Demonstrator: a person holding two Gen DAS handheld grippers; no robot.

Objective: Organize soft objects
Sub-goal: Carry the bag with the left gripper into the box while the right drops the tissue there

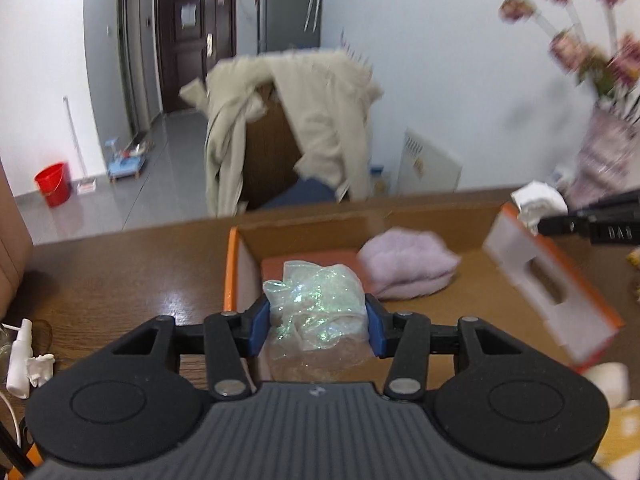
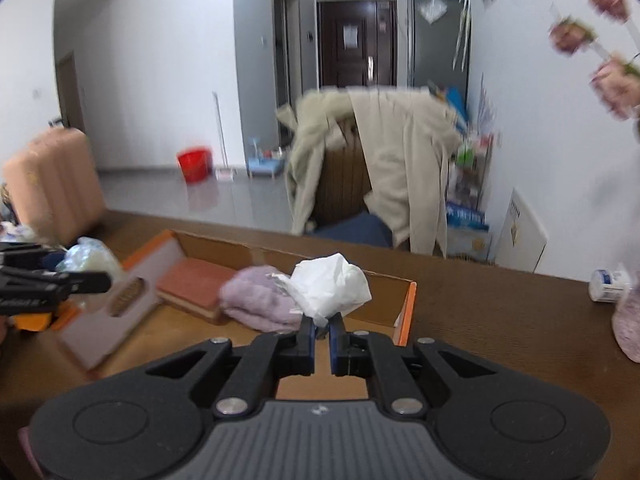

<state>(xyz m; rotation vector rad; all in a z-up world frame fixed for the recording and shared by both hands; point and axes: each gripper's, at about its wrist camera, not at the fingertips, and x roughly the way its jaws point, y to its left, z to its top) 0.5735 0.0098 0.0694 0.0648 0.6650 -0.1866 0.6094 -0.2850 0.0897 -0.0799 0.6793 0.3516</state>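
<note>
Both grippers carry a soft item toward the open cardboard box [image 1: 440, 224], the reference landmark on the wooden table [image 1: 120, 272].

Left gripper [image 1: 316, 322]: jaws at a middling spread, the blue pads [image 1: 259, 328] pressing on both sides of a crumpled iridescent plastic wrap [image 1: 316, 304], held above the box's near left corner. Judged very light, springy and slick; the bundle bulges beyond the pads, so a hold across its thickest middle suits it best, since a loose edge could slide out.

Right gripper [image 2: 322, 330]: jaws nearly closed, pinching the lower tip of a crumpled white tissue [image 2: 330, 284], which stands up over the box's near right side. Judged almost weightless and easily torn; a pinch on a bunched fold is enough.

Inside the box: 1 lilac fleece bundle [image 2: 260, 300] at the middle, and 1 flat reddish pad [image 2: 192, 280] to its left against the far wall. The box's end flap with a hand slot [image 1: 548, 284] tilts outward at the right side in the left view. Motion blur hides finer detail.
</note>
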